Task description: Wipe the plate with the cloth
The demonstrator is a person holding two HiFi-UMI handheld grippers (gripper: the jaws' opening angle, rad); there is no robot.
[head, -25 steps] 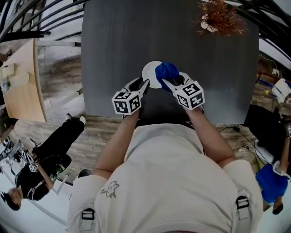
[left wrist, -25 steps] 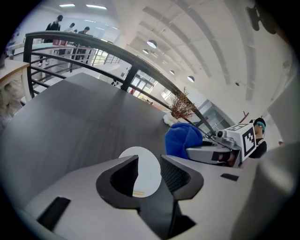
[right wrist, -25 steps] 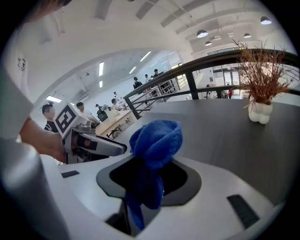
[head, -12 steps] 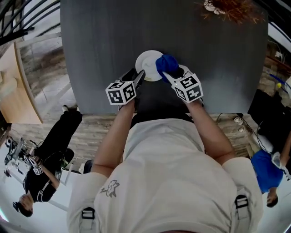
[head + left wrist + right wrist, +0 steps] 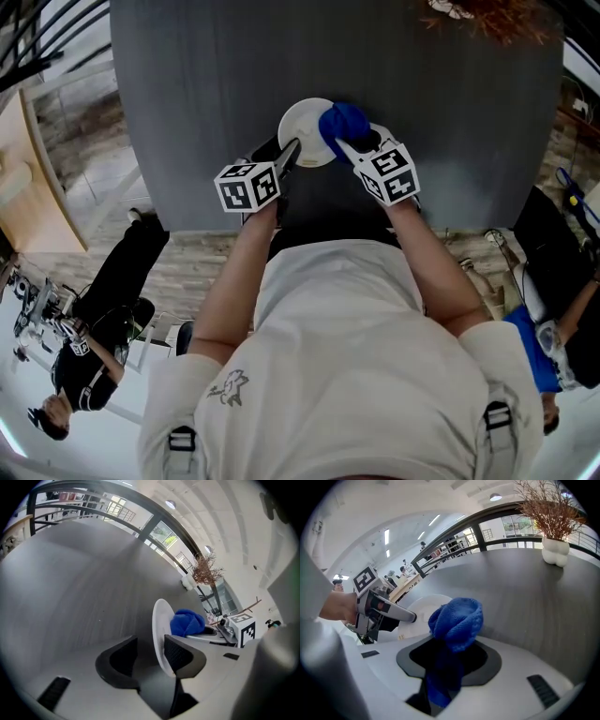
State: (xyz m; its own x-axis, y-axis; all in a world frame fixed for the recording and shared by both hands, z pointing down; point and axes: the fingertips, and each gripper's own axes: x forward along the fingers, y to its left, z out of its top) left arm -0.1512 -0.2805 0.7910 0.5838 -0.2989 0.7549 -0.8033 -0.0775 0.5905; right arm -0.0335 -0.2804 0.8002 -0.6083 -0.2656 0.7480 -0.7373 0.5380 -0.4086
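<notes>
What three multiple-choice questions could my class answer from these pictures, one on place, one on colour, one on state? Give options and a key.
1. Where is the plate? A. On the table. B. On the floor. C. On a chair.
2. What colour is the cloth? A. Red. B. White. C. Blue.
3. The right gripper is: A. open, empty. B. shut on the cloth. C. shut on the plate.
Key: 1A, the head view shows it on the dark tabletop; 2C, both gripper views show blue; 3B, its own view shows the cloth pinched between its jaws.
</notes>
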